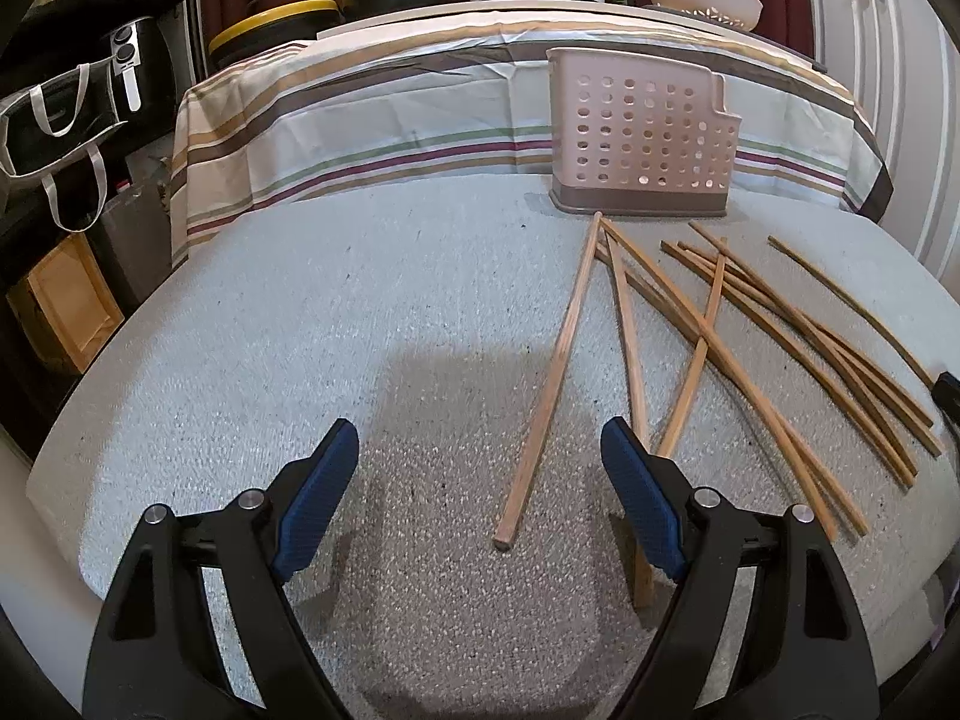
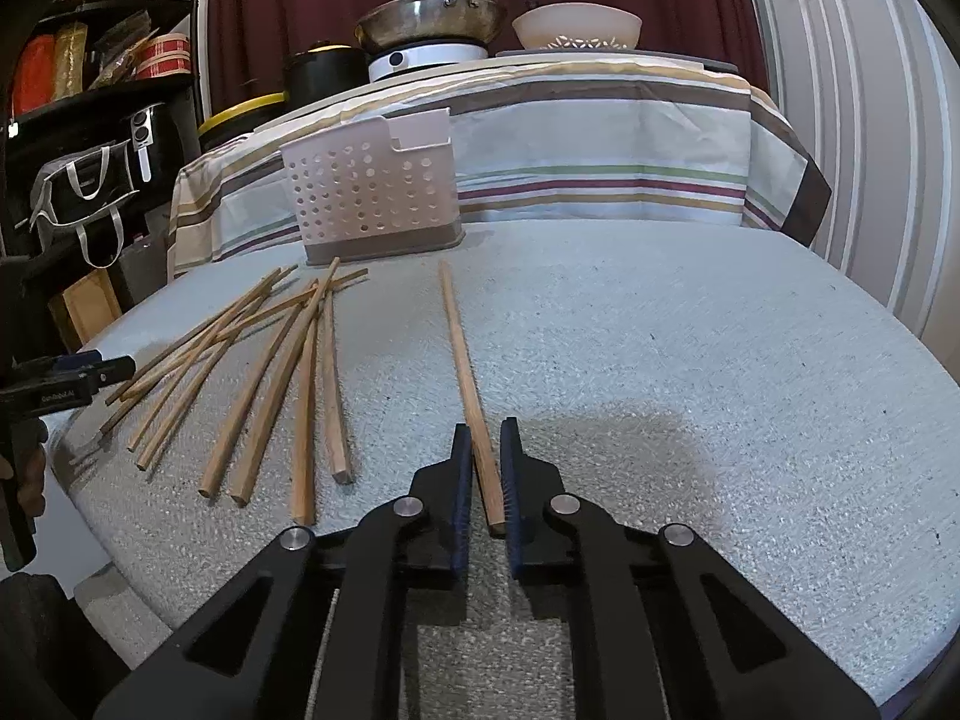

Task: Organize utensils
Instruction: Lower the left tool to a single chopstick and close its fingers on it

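Several wooden chopsticks (image 1: 750, 324) lie scattered on the grey table, in front of a perforated utensil holder (image 1: 645, 138). My left gripper (image 1: 480, 438) is open and empty above the table; one chopstick (image 1: 555, 384) lies between its fingers' lines, on the table. In the right wrist view the pile (image 2: 264, 372) lies left, the holder (image 2: 375, 192) behind it. My right gripper (image 2: 485, 432) is closed around the near end of a single chopstick (image 2: 465, 360) that points toward the holder. The left gripper (image 2: 90, 369) shows at the far left.
Behind the grey table (image 2: 720, 372) stands a table with a striped cloth (image 2: 600, 138), carrying a pan (image 2: 429, 18) on a burner and a cream bowl (image 2: 576, 27). Shelves and a black bag (image 1: 54, 138) stand left; a white door (image 2: 870, 120) right.
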The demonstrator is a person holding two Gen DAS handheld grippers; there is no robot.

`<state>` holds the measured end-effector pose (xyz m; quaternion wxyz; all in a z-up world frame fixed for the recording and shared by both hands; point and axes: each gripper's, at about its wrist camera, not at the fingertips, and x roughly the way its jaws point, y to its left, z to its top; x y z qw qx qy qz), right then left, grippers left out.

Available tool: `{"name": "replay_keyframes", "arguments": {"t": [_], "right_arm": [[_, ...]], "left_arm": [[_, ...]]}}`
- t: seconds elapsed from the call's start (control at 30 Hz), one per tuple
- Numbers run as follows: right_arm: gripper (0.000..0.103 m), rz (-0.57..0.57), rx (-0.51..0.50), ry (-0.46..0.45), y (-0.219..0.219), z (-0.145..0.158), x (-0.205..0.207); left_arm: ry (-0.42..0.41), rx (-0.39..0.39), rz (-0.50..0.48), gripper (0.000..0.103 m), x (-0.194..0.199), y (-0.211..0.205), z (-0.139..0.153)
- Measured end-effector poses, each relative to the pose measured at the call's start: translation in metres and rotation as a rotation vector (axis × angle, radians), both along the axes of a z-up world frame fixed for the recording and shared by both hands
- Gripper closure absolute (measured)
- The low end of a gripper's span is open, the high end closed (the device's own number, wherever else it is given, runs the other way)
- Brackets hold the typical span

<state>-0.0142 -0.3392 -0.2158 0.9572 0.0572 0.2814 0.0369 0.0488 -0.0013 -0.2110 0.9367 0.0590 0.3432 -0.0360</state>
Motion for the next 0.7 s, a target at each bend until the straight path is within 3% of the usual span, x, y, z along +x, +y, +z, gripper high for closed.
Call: {"name": "replay_keyframes", "arguments": {"t": [0.1, 0.23, 0.33, 0.5, 0.6, 0.7], "right_arm": [[0.093, 0.008, -0.009, 0.001, 0.004, 0.000, 0.001], [0.093, 0.013, -0.012, 0.001, 0.007, -0.001, 0.001], [0.093, 0.016, -0.007, 0.001, 0.007, -0.002, 0.000], [0.088, 0.010, 0.013, -0.009, 0.005, -0.004, -0.001], [0.085, 0.011, 0.004, -0.016, 0.006, -0.004, -0.003], [0.085, 0.009, 0.009, -0.021, 0.006, -0.004, -0.004]], "left_arm": [[-0.002, -0.007, 0.001, 0.029, -0.001, 0.002, -0.002], [-0.013, -0.023, 0.002, 0.043, -0.002, 0.007, -0.005], [-0.022, -0.030, -0.012, 0.047, -0.004, 0.008, -0.010], [-0.070, 0.036, -0.032, 0.050, -0.011, 0.000, -0.015], [-0.094, 0.045, -0.045, 0.056, -0.014, -0.003, -0.016], [-0.098, 0.040, -0.079, 0.068, -0.016, -0.006, -0.017]]}}
